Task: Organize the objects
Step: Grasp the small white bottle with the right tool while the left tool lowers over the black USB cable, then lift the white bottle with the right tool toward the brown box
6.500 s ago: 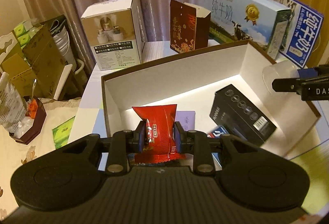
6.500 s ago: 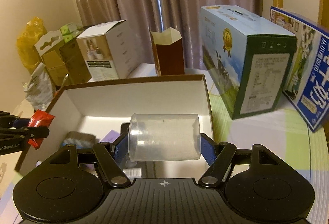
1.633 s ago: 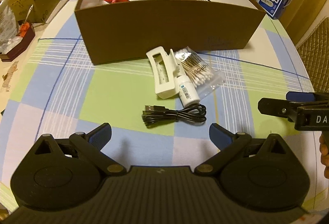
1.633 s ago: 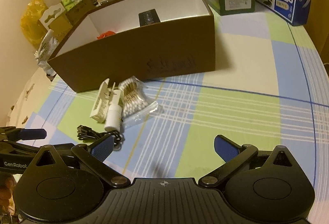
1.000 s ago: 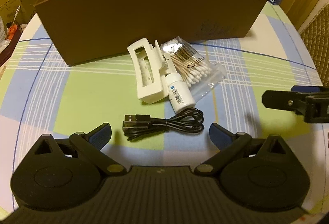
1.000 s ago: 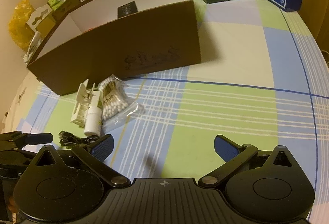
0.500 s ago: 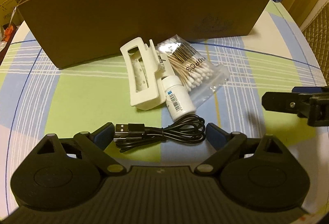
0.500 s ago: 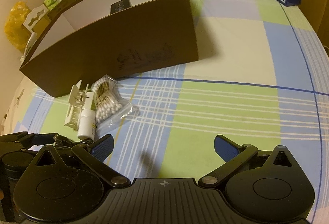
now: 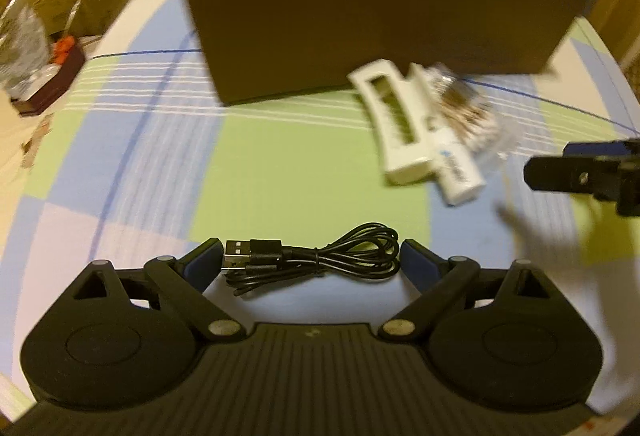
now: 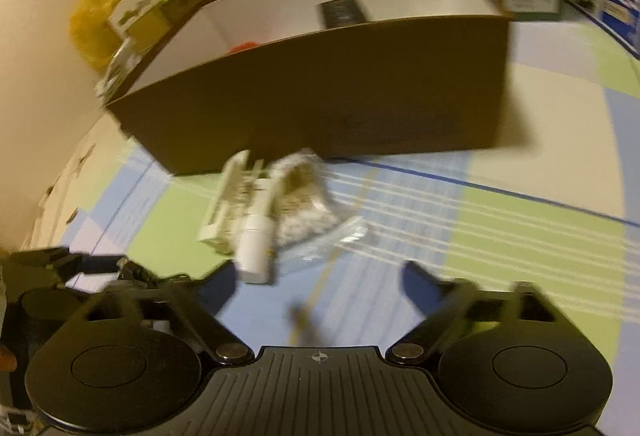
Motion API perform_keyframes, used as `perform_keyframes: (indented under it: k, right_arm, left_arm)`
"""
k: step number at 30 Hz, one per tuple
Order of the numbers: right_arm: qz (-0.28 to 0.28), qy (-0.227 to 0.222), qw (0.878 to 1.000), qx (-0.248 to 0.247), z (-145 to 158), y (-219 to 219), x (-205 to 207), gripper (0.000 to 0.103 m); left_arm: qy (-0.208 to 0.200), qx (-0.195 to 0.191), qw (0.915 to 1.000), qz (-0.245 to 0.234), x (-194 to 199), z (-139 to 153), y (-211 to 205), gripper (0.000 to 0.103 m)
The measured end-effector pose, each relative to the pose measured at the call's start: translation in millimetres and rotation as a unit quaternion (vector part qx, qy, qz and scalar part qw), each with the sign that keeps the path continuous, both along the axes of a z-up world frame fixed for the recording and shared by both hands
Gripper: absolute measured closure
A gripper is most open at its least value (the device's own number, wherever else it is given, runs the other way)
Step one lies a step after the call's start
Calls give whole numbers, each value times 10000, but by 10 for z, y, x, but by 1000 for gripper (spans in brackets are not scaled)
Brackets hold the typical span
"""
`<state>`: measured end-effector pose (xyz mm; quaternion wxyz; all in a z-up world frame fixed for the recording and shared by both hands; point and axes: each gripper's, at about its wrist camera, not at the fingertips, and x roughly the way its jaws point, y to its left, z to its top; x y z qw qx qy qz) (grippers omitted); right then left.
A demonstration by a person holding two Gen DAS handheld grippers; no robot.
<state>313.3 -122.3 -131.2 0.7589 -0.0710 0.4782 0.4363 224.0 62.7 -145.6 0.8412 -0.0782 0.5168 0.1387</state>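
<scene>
Cable: black USB cable coiled on the worktop, between spread left tongs.
Right tongs: spread, empty, near white bottle.
Beyond: brown box.

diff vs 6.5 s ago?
Left gripper let go its red packet, right gripper its clear cup. Both left the box; the left now straddles the USB cable, jaws open. Hair clip, small bottle and cotton swabs lie unmoved.

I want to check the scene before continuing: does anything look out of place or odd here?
Nothing is spilled or damaged. Four items lie outside the brown box: the USB cable between the open left claw, a white clip, small bottle and cotton swab bag.
</scene>
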Motion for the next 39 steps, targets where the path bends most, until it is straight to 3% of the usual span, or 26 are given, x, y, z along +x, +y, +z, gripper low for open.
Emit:
perform_keyframes:
  k: [4,16,25,33,39]
  right_arm:
    - [362,-81,9993,46,-17,208,-95,52]
    - [712,-274,9966,-322,-230,530,-211,77]
    - [810,-89,9961,-342,-228,216,-330,79]
    - [676,86,9966,-470,-157,-232,-415,79]
    - [602,9,9966,-560,-145,-286,-446,79]
  left_arm:
    - [-57,31,9997,220,-91,58,168,11]
    - [-139,27,9995,269,-132,49,169,11]
    - [-78,-41,9998,188,-289,57,73,11]
    - [-17,-216,9996,-189,-492,64,-183,11]
    - [11,-229,9996,-191,-505,20,-263,12]
